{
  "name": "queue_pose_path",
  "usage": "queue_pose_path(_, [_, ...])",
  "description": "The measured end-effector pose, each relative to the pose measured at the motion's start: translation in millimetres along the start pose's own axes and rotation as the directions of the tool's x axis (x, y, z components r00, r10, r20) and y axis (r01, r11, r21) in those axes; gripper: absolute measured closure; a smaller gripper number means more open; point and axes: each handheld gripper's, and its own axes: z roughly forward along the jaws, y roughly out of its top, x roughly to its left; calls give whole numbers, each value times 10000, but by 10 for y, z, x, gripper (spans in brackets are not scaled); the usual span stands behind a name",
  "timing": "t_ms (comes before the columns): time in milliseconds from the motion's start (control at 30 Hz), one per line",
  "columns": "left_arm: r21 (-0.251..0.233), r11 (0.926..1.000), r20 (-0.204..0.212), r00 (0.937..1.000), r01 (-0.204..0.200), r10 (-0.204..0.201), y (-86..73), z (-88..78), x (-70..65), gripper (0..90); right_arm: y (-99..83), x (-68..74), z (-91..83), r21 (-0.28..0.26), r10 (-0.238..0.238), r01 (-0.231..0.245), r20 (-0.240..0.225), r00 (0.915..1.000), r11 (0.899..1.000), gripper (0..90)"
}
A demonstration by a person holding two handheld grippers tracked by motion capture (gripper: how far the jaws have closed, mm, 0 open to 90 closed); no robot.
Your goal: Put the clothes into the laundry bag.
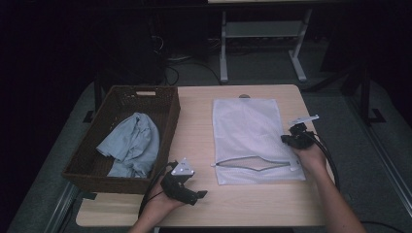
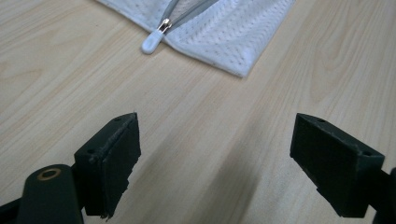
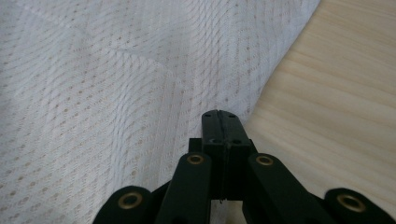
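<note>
At far left on the table [image 1: 194,111] sits the basket [image 1: 104,165], and my shirt [image 1: 131,144] lies crumpled inside it, not yet lifted. Just to its right, near the front edge, I hold the left gripper [image 1: 194,194] with its jaws spread wide and nothing between them; its own view looks across bare wood toward the bag's zip pull [image 2: 153,41], which lies apart from the jaws. Centre right lies the mesh bag [image 1: 245,126], flat, its zip [image 1: 252,164] part open near the front hem so that a slit gapes. At the bag's right edge is my right gripper [image 1: 286,139], jaws pressed together; in the right gripper view the tips [image 3: 220,116] sit at the mesh border beside the wood, and I cannot tell whether they pinch any cloth.

I judge the work early: the bag is open enough to start, but the shirt has not been moved and the mouth is not held wide. Loading and zipping remain.

Hard to read: the room behind is dark, the basket's near wall hides part of the shirt, and the mesh is blurred close to the right jaws.
</note>
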Motion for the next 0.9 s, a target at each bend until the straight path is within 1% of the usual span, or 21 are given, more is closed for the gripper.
queue_pose_path(200, [18,10000,10,10000,12,-12,0,4,2,155,-36,-100,-40,82,115,-118,303,9995,9999,899])
queue_pose_path(333, [14,10000,7,10000,7,-7,0,4,2,155,-73,-193,-80,147,342,-348,428,9985,9993,899])
queue_pose_path(500, [3,10000,6,10000,9,-9,1,3,2,155,-122,-290,-129,200,578,-591,606,9965,9981,899])
queue_pose_path(800, [9,10000,-8,10000,-14,14,2,-5,1,155,-212,-461,-207,200,851,-872,914,9922,9960,899])
queue_pose_path(833, [9,10000,-8,10000,-14,14,2,-5,1,155,-212,-461,-207,200,851,-872,914,9922,9960,899])
queue_pose_path(900, [-3,10000,-6,10000,1,-1,2,-5,0,155,-237,-509,-231,214,906,-933,1040,9904,9954,899])
